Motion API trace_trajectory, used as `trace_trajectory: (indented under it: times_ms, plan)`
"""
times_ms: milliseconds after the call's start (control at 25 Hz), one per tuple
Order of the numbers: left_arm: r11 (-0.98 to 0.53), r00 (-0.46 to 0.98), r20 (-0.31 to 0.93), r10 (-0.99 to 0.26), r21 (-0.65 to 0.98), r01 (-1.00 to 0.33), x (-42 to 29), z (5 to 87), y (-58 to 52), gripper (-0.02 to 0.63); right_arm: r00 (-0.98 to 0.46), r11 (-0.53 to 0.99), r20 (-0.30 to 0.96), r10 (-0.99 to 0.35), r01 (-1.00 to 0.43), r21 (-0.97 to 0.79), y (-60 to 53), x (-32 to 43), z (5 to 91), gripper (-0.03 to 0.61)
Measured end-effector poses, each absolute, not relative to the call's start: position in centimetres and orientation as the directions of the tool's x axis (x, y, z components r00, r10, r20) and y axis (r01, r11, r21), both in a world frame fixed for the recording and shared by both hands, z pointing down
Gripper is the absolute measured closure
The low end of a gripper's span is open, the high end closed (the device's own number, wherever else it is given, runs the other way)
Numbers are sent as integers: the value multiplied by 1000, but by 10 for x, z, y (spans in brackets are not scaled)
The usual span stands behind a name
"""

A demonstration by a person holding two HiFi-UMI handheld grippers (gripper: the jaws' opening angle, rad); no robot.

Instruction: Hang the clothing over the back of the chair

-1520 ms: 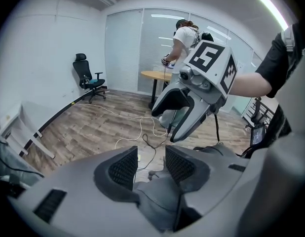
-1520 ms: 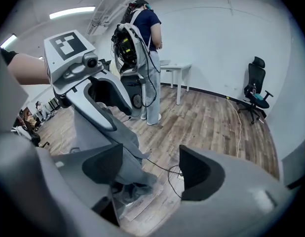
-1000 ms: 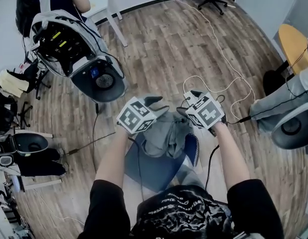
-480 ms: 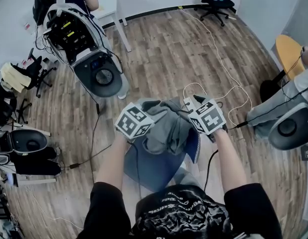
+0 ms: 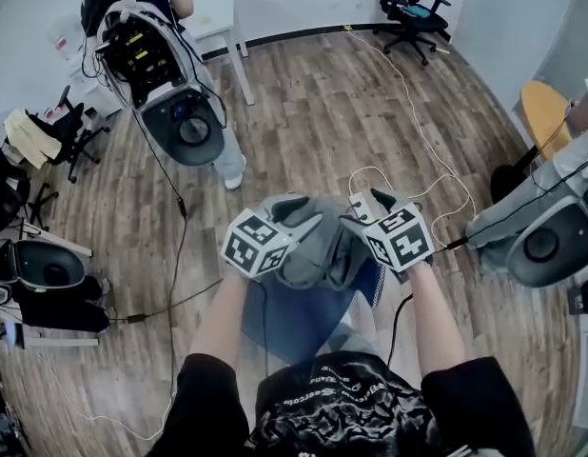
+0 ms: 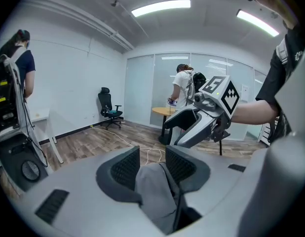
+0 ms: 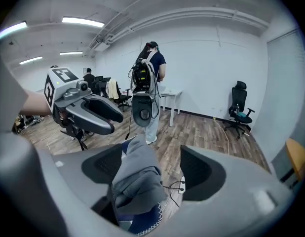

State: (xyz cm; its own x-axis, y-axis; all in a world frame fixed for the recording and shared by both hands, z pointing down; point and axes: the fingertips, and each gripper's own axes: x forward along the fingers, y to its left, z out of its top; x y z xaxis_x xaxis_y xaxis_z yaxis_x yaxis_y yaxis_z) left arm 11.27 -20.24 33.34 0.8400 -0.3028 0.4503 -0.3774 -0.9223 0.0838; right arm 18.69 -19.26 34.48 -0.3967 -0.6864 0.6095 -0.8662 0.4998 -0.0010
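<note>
A grey piece of clothing [image 5: 318, 246] hangs bunched between my two grippers, above the blue chair seat [image 5: 289, 322]. The chair's blue back edge with white stitching [image 5: 370, 279] shows under the right side. My left gripper [image 5: 303, 212] is shut on a fold of the clothing [image 6: 155, 196], which fills the gap between its pads. My right gripper [image 5: 361, 209] holds a thick bundle of the clothing [image 7: 137, 181] deep in its jaws; the bundle lies against the left pad and the tips stand wide. Each gripper sees the other: the right gripper [image 6: 192, 125] and the left gripper [image 7: 100, 115].
A person with a backpack rig [image 5: 166, 74] stands at the far left by a white table leg [image 5: 239, 65]. A white cable [image 5: 408, 93] runs over the wood floor. An office chair [image 5: 413, 12], a round wooden table [image 5: 546, 108] and another rig [image 5: 541, 241] stand at the right.
Both grippers have risen together with the clothing, which now hangs higher above the seat. The jaws look the same as before.
</note>
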Motion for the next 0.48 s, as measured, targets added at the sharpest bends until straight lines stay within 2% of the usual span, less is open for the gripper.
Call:
trace_trajectory:
  times_ms: [400, 480]
  plan:
    - [-845, 823, 288, -489, 76, -529, 73, 301, -166, 453, -455, 495, 462, -762, -868, -38, -151, 135, 308, 214]
    - [-828, 818, 245, -520, 91, -554, 67, 294, -156, 454, -439, 469, 427, -790, -882, -40, -142, 132, 302, 244]
